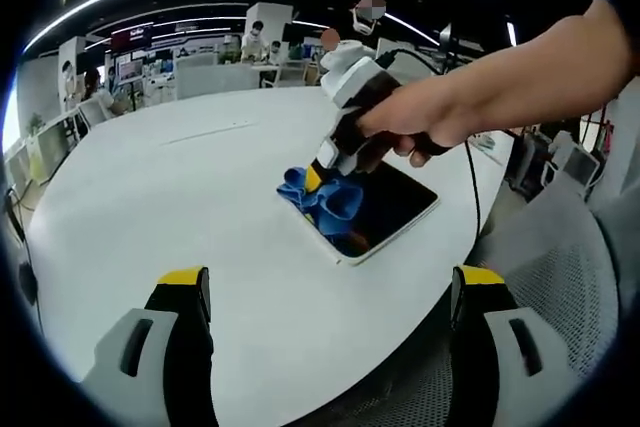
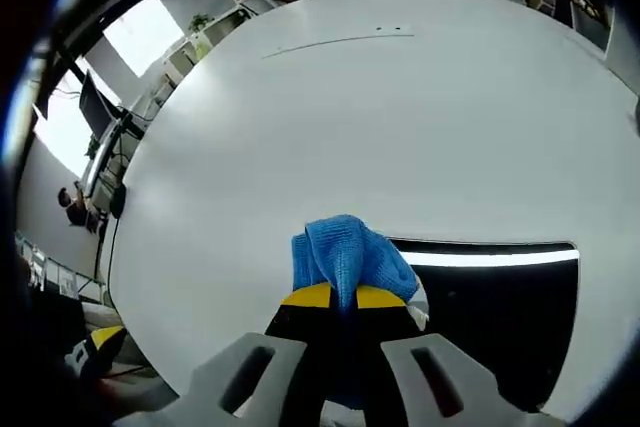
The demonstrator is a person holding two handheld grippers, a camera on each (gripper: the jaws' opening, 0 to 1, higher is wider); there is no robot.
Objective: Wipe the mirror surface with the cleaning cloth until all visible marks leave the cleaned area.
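Blue cleaning cloth [image 2: 346, 255] clenched between the yellow-tipped jaws of the right gripper [image 2: 344, 296], pressed onto the near-left corner of the dark mirror [image 2: 500, 317]. Mirror flat on the white round desk [image 2: 380, 127], close to its edge. In the left gripper view, a hand [image 1: 420, 127] on the right gripper over cloth and mirror. Left gripper [image 1: 330, 297] held off the desk edge, jaws spread wide, grasping nothing

Left tongs [image 1: 330, 292] jaws wide apart, idle; right tongs [image 2: 343, 299] clamped, hand [image 1: 415, 125] gripping.
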